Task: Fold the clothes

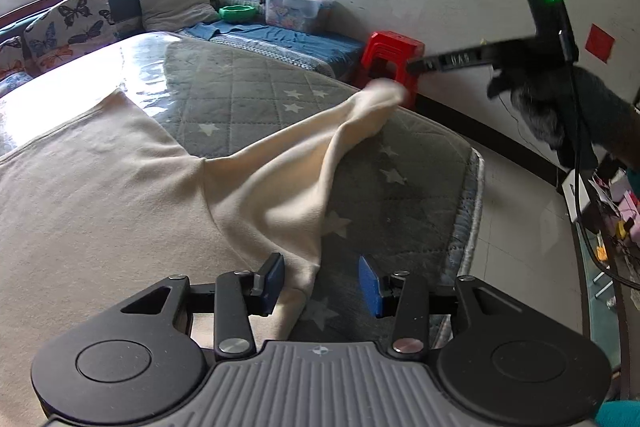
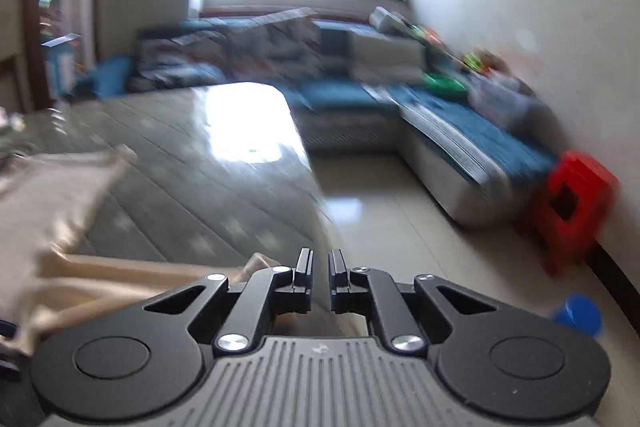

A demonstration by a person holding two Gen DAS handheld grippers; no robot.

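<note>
**Cream garment half lifted over the grey quilted mat**

A cream garment (image 1: 120,187) lies spread on a grey star-patterned quilted mat (image 1: 248,99) that covers a glossy worktop (image 1: 132,59). Most of the cloth lies flat toward the worktop's left side. One long part of it rises off the mat in a ridge toward the far right edge, where its tip is raised just below the end of the right gripper (image 1: 416,67). Whether that tip is pinched cannot be told from the left wrist view, as the cloth there is blurred.

The left gripper (image 1: 322,283) sits low over the near edge of the mat. Its jaws stand partly apart, blue pads (image 1: 370,285) facing each other, with a fold of the garment's near edge running between them. The pads do not press on the cloth.

In the right wrist view, the right gripper's jaws are nearly together with only a thin gap, and nothing shows in that gap. Cream cloth lies just left of them.

Beyond the worktop stand a blue sofa (image 1: 288,39) and a red stool (image 1: 394,59) against the wall.
</note>
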